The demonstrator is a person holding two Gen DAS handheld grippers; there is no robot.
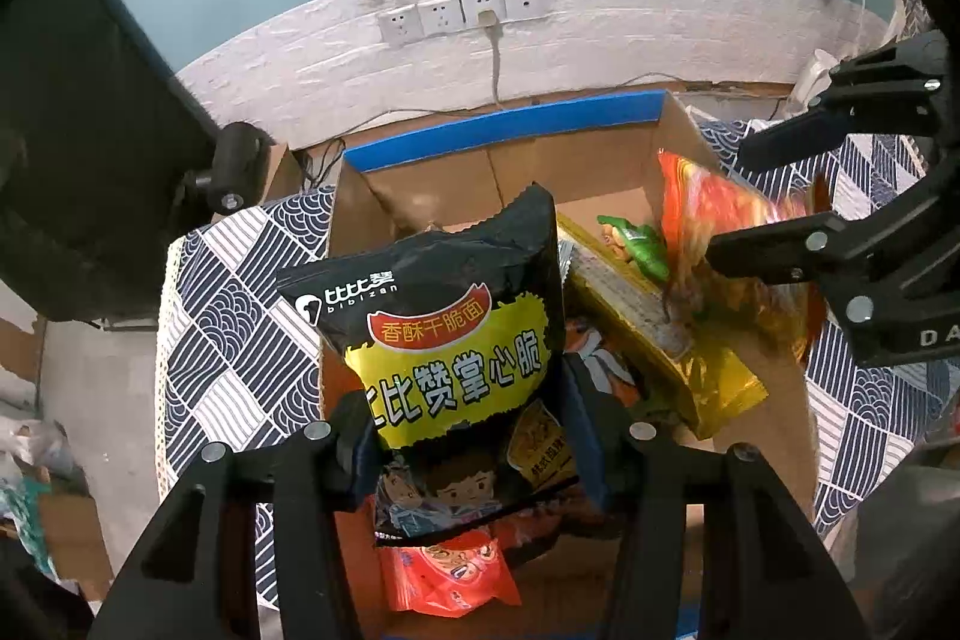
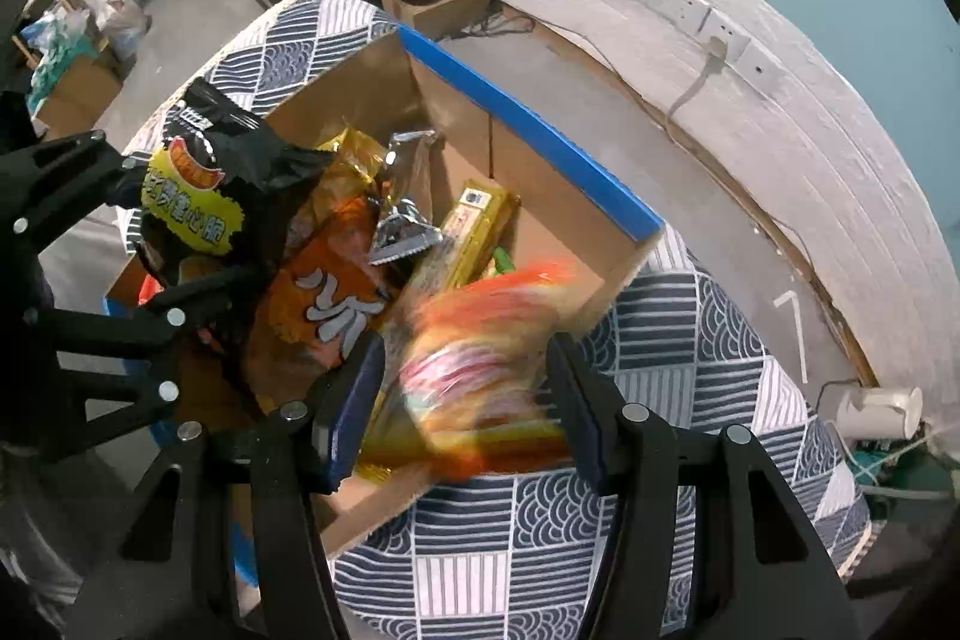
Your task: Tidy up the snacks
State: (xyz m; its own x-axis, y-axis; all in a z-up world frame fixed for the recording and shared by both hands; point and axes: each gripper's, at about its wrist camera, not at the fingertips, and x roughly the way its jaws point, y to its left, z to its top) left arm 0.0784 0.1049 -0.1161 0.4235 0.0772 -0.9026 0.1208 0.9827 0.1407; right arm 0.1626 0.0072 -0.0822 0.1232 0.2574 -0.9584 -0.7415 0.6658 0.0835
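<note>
Left wrist: patterned desk (image 1: 240, 340) by white wall (image 1: 600, 28), box (image 1: 510, 130) on it. My left gripper (image 1: 474, 418) clamps black noodle bag (image 1: 444, 316); right gripper (image 2: 462, 388) clamps orange packet (image 2: 480, 358).

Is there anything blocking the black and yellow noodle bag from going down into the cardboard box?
No lid or flap covers the cardboard box. The black and yellow noodle bag, held in the left gripper, hangs over it. Only snacks already inside lie below, like the red-orange packet, so it would land on them.

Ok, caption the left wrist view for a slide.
Left gripper holds a black-and-yellow noodle bag over the snack-filled cardboard box.
</note>
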